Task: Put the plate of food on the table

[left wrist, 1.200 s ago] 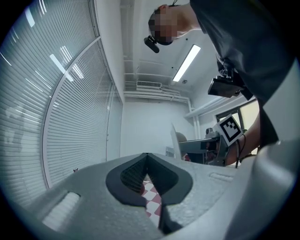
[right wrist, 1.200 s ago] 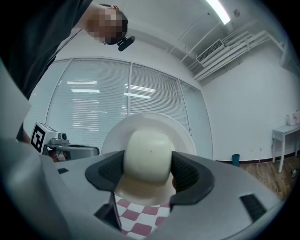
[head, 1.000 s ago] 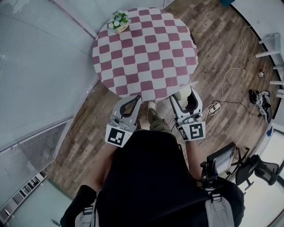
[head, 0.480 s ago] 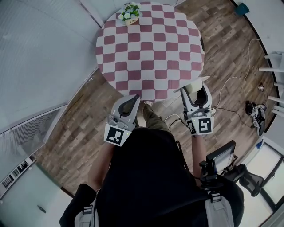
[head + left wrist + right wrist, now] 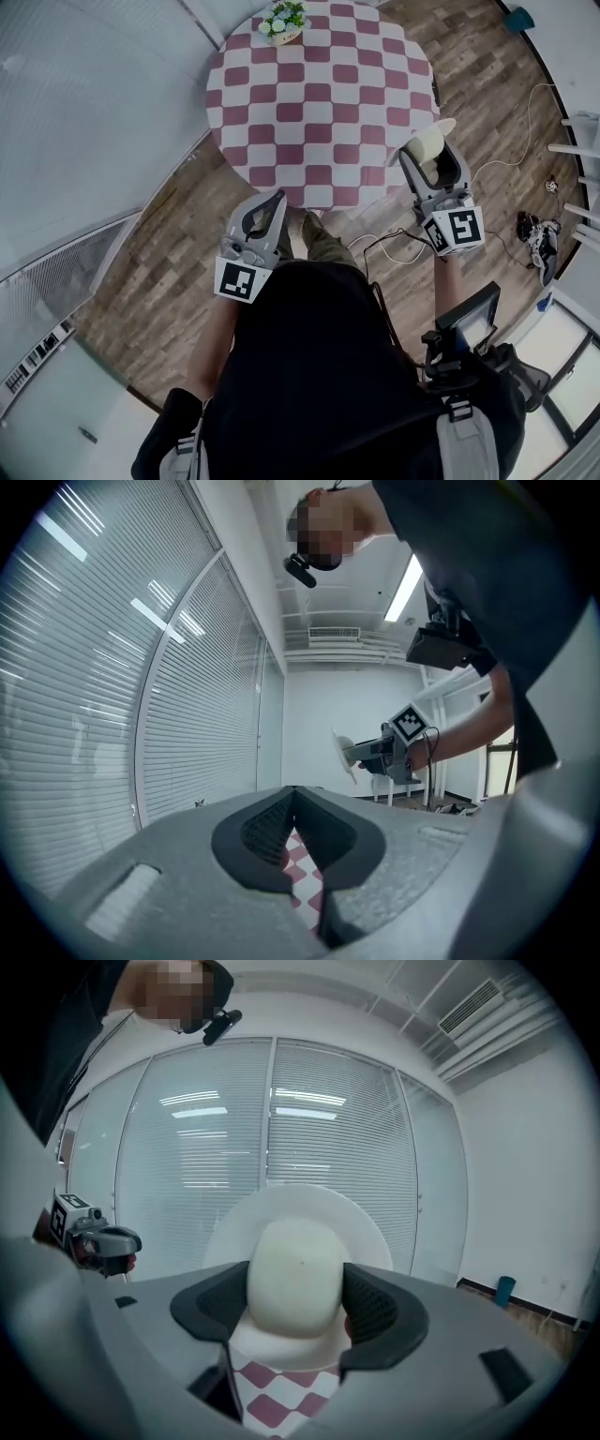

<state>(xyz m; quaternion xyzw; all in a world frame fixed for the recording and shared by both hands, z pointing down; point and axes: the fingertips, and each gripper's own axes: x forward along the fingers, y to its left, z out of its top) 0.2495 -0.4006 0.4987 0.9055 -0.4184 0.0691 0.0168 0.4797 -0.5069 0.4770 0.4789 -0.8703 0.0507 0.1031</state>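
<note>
Right of the checked table, your right gripper pinches the pale bun on a white plate; before the table, your left gripper has its jaws pressed together.

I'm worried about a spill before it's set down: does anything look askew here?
Yes. The plate stands nearly on edge rather than level, near the checked table's right edge. The right tongs clamp the pale rounded food itself, not the plate's rim.
</note>
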